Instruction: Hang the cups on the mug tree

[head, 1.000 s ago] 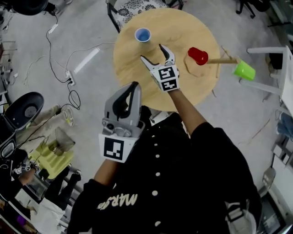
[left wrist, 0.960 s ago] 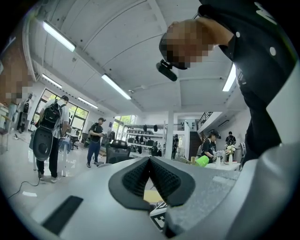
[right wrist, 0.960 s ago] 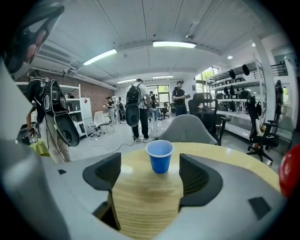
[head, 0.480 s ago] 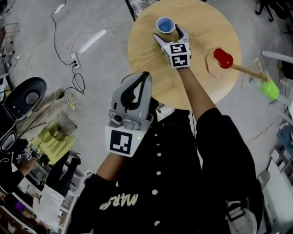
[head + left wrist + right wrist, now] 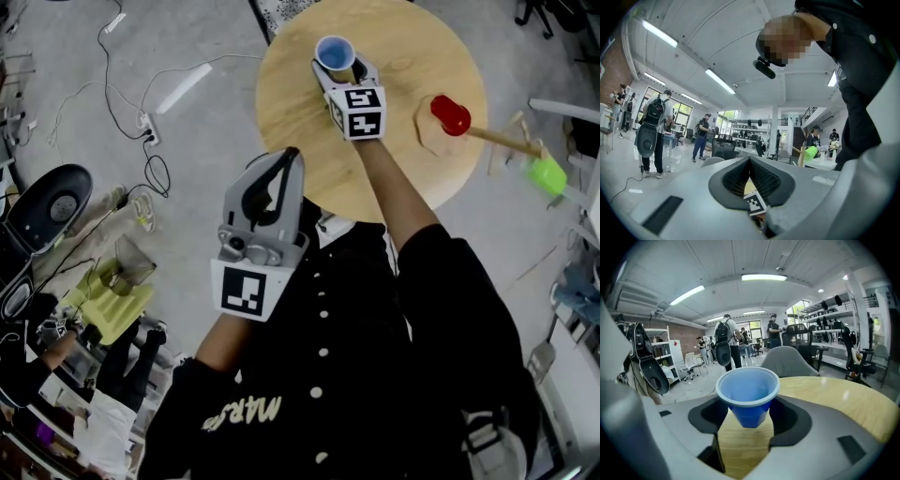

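At eleven o'clock on the table (image 5: 394,150), our right gripper (image 5: 343,73) has just been closing its jaws and grips the blue cup (image 5: 335,53). Our left gripper (image 5: 289,155), clenched and empty, hangs at seven o'clock.

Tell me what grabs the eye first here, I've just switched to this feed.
The blue cup on the round wooden table, sitting between the jaws of the right gripper, which have just been closing onto it. To its right, the mug tree already carries a red cup and a green cup. The left gripper hangs shut near the person's chest.
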`<state>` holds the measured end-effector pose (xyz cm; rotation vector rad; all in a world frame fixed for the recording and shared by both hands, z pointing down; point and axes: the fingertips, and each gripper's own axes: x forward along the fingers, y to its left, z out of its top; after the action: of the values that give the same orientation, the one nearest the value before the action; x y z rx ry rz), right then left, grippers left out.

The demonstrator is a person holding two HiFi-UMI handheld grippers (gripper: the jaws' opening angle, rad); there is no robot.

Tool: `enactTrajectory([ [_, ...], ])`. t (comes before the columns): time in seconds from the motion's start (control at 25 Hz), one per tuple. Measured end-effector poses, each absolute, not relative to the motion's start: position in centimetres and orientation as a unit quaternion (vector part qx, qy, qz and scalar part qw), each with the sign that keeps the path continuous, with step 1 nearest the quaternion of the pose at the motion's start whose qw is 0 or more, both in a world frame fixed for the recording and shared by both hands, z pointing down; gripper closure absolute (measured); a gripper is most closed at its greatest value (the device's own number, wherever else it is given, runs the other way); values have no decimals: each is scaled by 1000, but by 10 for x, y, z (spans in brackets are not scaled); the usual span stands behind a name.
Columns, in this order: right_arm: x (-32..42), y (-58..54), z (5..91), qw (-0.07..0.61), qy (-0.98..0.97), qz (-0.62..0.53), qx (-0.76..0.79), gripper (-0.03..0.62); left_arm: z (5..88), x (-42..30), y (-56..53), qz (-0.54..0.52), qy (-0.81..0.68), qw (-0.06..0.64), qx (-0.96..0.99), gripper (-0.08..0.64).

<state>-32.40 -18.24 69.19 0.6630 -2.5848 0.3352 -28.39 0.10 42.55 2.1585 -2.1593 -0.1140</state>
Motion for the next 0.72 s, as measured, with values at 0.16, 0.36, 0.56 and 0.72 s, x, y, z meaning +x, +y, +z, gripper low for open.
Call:
enactTrajectory([
  [0.16, -316, -162, 651, 177, -936, 177, 249, 316, 406, -271, 4, -52, -700, 33, 712, 557],
  [0.36, -288, -169, 580, 110, -931, 214, 275, 316, 371, -244, -11, -74, -677, 2, 732, 557],
  [0.56, -250, -171, 516, 43, -921, 256, 291, 316, 342, -219, -14, -82, -659, -19, 747, 557],
  [0.72, -212, -180, 478, -9, -906, 294, 305, 314, 319, -221, -17, -90, -666, -37, 739, 557],
])
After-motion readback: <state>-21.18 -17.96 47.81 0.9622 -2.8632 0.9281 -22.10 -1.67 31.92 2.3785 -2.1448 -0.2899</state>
